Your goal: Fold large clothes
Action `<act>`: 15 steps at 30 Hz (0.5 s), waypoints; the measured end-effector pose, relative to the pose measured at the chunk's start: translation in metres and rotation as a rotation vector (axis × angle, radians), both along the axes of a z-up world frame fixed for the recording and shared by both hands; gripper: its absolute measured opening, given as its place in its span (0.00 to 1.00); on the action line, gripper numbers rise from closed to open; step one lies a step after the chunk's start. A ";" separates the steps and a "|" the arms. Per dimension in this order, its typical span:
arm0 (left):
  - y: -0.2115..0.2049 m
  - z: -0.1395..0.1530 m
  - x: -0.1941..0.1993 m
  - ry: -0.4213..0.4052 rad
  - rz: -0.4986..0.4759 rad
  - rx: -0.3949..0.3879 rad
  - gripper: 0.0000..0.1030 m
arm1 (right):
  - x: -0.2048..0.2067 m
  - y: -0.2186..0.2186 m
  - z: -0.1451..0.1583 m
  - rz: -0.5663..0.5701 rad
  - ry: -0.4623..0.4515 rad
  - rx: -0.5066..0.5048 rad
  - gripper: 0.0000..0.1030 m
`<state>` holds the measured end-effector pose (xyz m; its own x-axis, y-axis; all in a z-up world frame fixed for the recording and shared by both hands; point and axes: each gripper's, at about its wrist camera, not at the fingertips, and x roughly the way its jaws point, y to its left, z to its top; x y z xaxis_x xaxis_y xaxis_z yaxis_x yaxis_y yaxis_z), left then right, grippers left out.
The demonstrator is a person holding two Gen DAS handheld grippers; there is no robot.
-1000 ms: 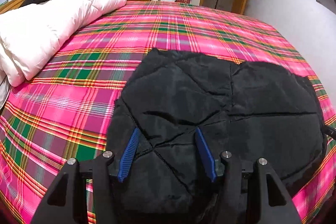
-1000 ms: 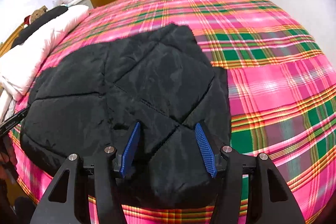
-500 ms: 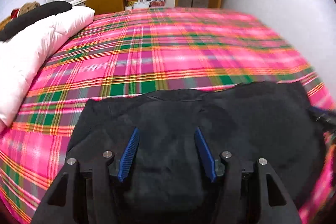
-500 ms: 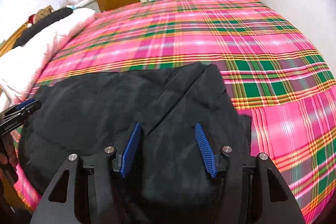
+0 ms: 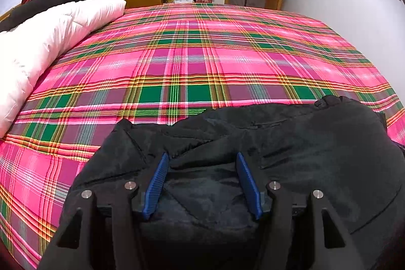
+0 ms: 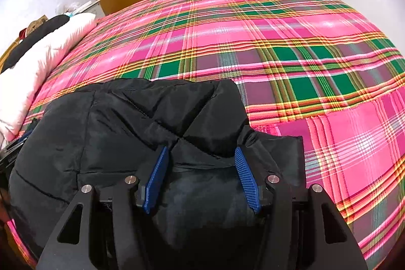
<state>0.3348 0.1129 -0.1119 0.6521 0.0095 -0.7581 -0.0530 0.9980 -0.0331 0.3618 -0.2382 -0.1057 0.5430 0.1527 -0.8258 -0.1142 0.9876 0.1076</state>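
**Both grippers hold the black jacket at the near edge of the bed**

The left gripper (image 5: 201, 181) points down at a slant toward the bed (image 5: 202, 55). Its two blue pads (image 5: 155, 186) stand wide, and a thick bundle of the black jacket (image 5: 316, 156) fills the space between them and touches both, so the gripper is grasping the jacket. The two black fingers lie level with each other, without a visible tilt to either side.

The right gripper (image 6: 201, 177) also points down at a slant, a little more steeply. Its blue pads (image 6: 246, 181) are also far apart, with a fat fold of the same jacket (image 6: 114, 138) pressed between them, so this gripper too is clenched on the jacket.

The jacket is quilted and lies bunched on the near part of the bed, on the pink and green checked sheet. In the left view it reaches from the gripper to the right; in the right view it reaches to the left. A white duvet (image 5: 45, 42) lies along the left side of the bed, well apart from the jacket.
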 end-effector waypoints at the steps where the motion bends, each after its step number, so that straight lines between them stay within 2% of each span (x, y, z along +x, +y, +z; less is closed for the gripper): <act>1: -0.001 0.003 0.000 0.007 0.000 0.009 0.58 | -0.001 0.000 0.003 0.000 0.002 -0.005 0.53; 5: 0.002 0.028 -0.014 0.022 0.000 0.011 0.55 | -0.018 0.000 0.032 0.014 -0.016 -0.031 0.53; 9: 0.023 0.062 -0.055 -0.089 0.027 0.020 0.56 | -0.054 -0.014 0.058 0.012 -0.069 -0.010 0.53; 12: 0.047 0.052 -0.073 -0.063 0.078 0.004 0.55 | -0.075 -0.021 0.045 0.014 -0.041 -0.050 0.53; 14: 0.059 0.025 -0.076 0.010 0.104 -0.004 0.56 | -0.076 -0.027 0.029 0.003 -0.010 -0.064 0.53; 15: 0.062 0.017 -0.077 0.015 0.099 -0.023 0.56 | -0.074 -0.032 0.023 -0.010 0.001 -0.051 0.55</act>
<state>0.2573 0.1746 -0.0944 0.6370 0.0557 -0.7689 -0.1523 0.9868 -0.0547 0.2875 -0.2700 -0.0830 0.5434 0.1049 -0.8329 -0.1042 0.9929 0.0571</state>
